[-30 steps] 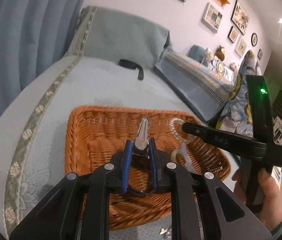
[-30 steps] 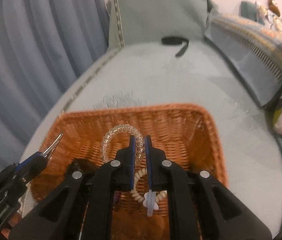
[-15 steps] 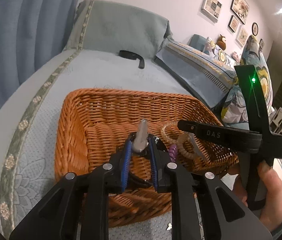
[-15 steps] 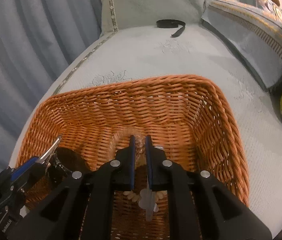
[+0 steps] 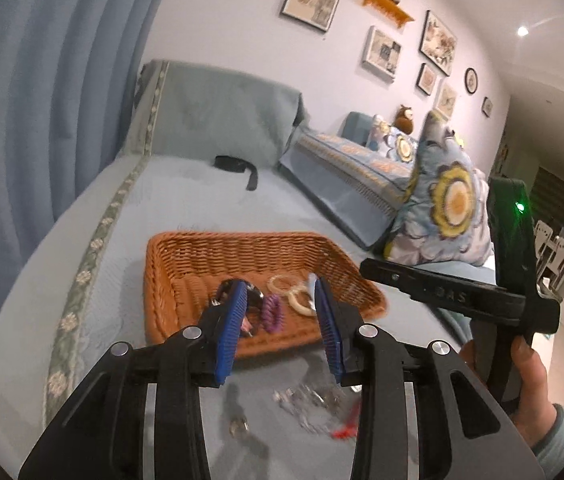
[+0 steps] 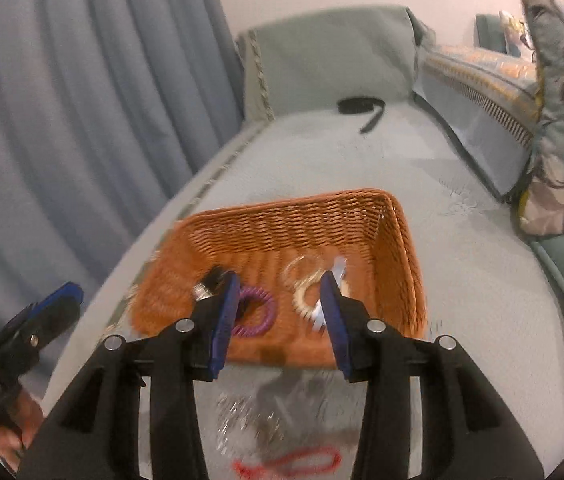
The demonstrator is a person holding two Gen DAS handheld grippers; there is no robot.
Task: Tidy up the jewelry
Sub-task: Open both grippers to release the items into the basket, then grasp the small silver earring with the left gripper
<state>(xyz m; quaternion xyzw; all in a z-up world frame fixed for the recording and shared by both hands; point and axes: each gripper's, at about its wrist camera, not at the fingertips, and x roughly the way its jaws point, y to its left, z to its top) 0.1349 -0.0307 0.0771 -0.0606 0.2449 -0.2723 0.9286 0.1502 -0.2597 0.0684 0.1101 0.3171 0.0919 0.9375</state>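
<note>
Jewelry (image 6: pixel 252 311), coiled and beaded rings, in woven wicker basket (image 6: pixel 294 216); both tongs (image 5: pixel 282 328) (image 6: pixel 278 316) empty, parting.

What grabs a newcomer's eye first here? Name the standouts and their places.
The orange wicker basket on the pale blue bedspread, holding a purple coil bracelet and cream bead bracelets. Nearer the camera, silvery jewelry and a red cord lie loose on the spread. Both the left gripper and right gripper are opening, nothing between their blue fingers.
</note>
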